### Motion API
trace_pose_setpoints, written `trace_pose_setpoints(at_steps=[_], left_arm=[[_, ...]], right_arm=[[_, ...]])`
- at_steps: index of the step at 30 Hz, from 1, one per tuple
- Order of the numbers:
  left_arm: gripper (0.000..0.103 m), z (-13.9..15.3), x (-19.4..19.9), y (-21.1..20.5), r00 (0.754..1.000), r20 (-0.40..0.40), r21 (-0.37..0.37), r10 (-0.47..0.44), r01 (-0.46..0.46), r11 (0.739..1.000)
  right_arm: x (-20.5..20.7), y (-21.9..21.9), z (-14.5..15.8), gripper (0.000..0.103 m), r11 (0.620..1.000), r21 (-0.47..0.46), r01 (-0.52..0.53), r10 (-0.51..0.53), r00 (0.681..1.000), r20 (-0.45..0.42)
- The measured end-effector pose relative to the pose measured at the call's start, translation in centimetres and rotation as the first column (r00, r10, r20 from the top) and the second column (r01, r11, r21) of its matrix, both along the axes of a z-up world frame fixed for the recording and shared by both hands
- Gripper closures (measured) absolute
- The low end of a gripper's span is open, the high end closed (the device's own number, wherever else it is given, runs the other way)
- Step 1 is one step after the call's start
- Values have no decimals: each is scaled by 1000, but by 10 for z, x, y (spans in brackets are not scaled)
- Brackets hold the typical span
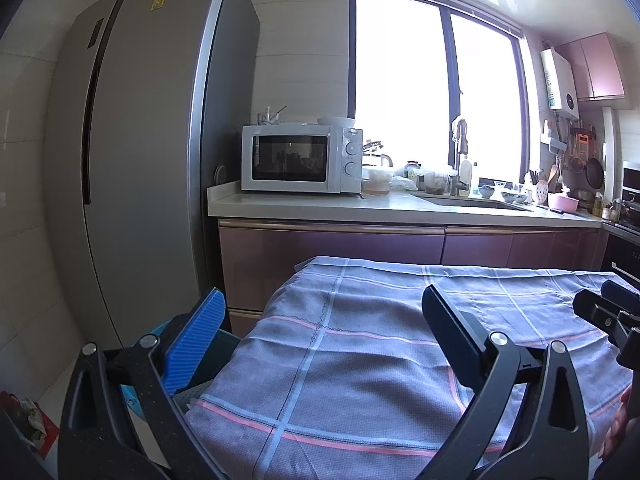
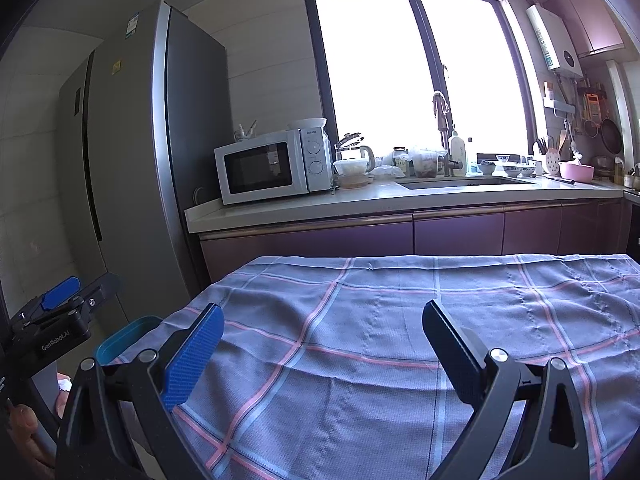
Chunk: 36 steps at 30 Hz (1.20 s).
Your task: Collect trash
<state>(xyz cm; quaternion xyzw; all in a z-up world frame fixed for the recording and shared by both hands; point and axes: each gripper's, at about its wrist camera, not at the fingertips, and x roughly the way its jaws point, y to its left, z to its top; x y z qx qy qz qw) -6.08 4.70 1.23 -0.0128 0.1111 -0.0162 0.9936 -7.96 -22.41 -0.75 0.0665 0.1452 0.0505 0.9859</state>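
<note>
My left gripper point(image 1: 324, 300) is open and empty above the left part of a table covered by a blue checked cloth point(image 1: 360, 380). My right gripper point(image 2: 324, 316) is open and empty above the same cloth point(image 2: 380, 360). A teal bin point(image 2: 124, 338) stands at the table's left edge; it also shows in the left wrist view point(image 1: 224, 346) behind my left finger. Some crumpled trash point(image 1: 32, 420) lies on the floor at the far left. The left gripper shows in the right wrist view point(image 2: 60, 294), and the right gripper shows at the edge of the left wrist view point(image 1: 608, 304).
A tall grey fridge point(image 1: 132, 160) stands left. A counter point(image 1: 380, 206) behind the table holds a white microwave point(image 1: 300, 158), bowls, jars and a sink point(image 1: 472, 202) under a bright window. Purple cabinets point(image 1: 332, 248) run below.
</note>
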Motion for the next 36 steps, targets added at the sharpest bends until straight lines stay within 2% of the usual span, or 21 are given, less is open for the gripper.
trace_pose_setpoints(at_steps=[36], left_arm=[[6, 1, 1, 1, 1000, 3, 1, -7, 7, 1000]], right_arm=[[1, -1, 0, 7, 1000, 13, 9, -9, 1000, -4]])
